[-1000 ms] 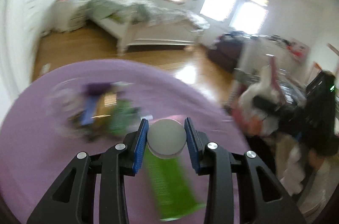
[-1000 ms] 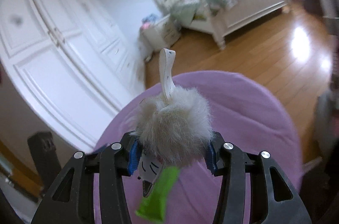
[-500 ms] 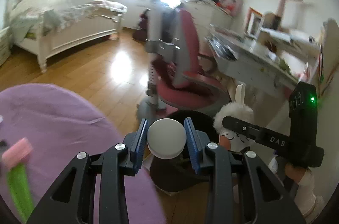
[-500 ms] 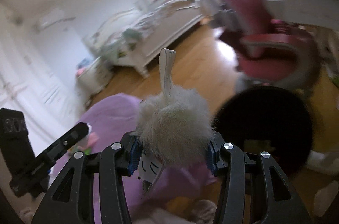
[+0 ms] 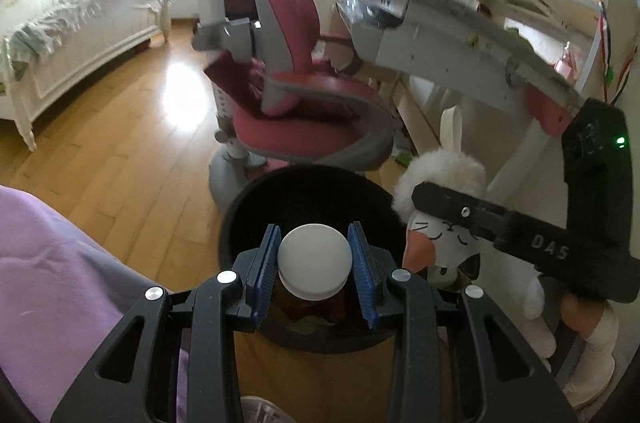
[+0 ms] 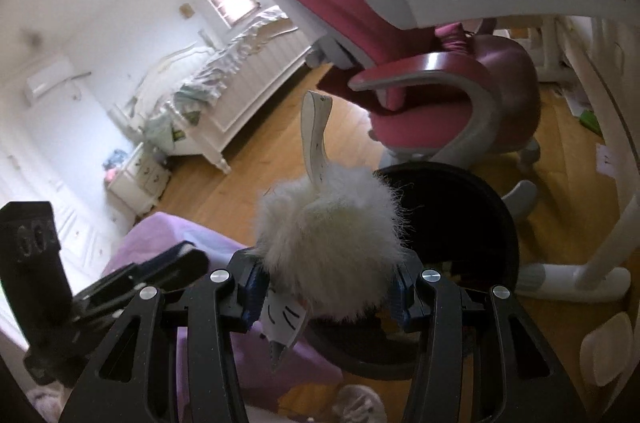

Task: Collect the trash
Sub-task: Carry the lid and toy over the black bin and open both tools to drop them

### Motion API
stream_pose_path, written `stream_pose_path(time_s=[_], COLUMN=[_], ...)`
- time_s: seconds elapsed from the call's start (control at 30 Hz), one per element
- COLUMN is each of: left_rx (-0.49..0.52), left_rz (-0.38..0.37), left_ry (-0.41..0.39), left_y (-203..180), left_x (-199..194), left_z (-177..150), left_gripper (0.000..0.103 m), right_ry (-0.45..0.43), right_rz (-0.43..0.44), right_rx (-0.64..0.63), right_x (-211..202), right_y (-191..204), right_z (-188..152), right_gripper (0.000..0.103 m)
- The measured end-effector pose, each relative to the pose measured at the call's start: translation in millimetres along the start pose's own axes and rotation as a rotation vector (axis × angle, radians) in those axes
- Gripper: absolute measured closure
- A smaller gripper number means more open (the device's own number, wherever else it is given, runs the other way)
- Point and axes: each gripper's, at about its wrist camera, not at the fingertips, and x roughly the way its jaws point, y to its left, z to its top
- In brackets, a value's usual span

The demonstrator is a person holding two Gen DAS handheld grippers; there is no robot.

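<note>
Holding two bits of trash over the bin, we've got the left hand-held gripper [image 5: 316,277] clamped on a bottle [image 5: 315,265] w/ a white round cap, blue pads pressing both sides of the cap. Brownish bottle body hangs below the cap, just under the pads. Straight ahead of and below that gripper sits the black trash bin [image 5: 240,219], round mouth open upward, some scraps at the bottom.

Our right hand-held gripper [image 6: 326,289] is clamped on a fluffy white bunny item [image 6: 332,235]: fur bulges between the pads, one long ear sticks up ahead of the fingers, a printed face card dangles beneath. Same bin [image 6: 480,215] lies just ahead and to the right of this gripper, partly behind the fur.

From the left wrist view the bunny item [image 5: 440,175] and right gripper sit just right of the bin rim, near the left gripper. Purple cloth [image 5: 52,263] is down-left of both grippers. Beyond the bin: a pink and grey chair [image 5: 304,127], wood floor [image 5: 120,127], a bed [image 5: 72,35] far left, grey bench [image 5: 460,35] up right.
</note>
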Motion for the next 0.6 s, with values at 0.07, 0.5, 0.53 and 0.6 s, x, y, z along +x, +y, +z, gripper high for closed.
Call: stream_pose_path(time_s=[0.07, 0.5, 0.53, 0.6], left_rx=[-0.009, -0.058, -0.056, -0.055], left_rz=[-0.005, -0.027, -0.026, -0.027], left_ry=[0.027, 0.11, 0.113, 0.122], left_y=[1, 10, 10, 10], left_x=[15, 57, 59, 63], left_z=[-1, -4, -4, -4], left_gripper=[0.068, 0.068, 0.068, 0.068], right_ry=[0.007, 0.049, 0.054, 0.06], right_rz=[-0.012, -0.054, -0.056, -0.061], right_rx=[0.006, 0.041, 0.044, 0.049], right_x=[5, 30, 32, 36], right_y=[-2, -15, -16, -19], right_z=[0, -10, -11, -12], right_gripper=[0.054, 0.054, 0.054, 0.054])
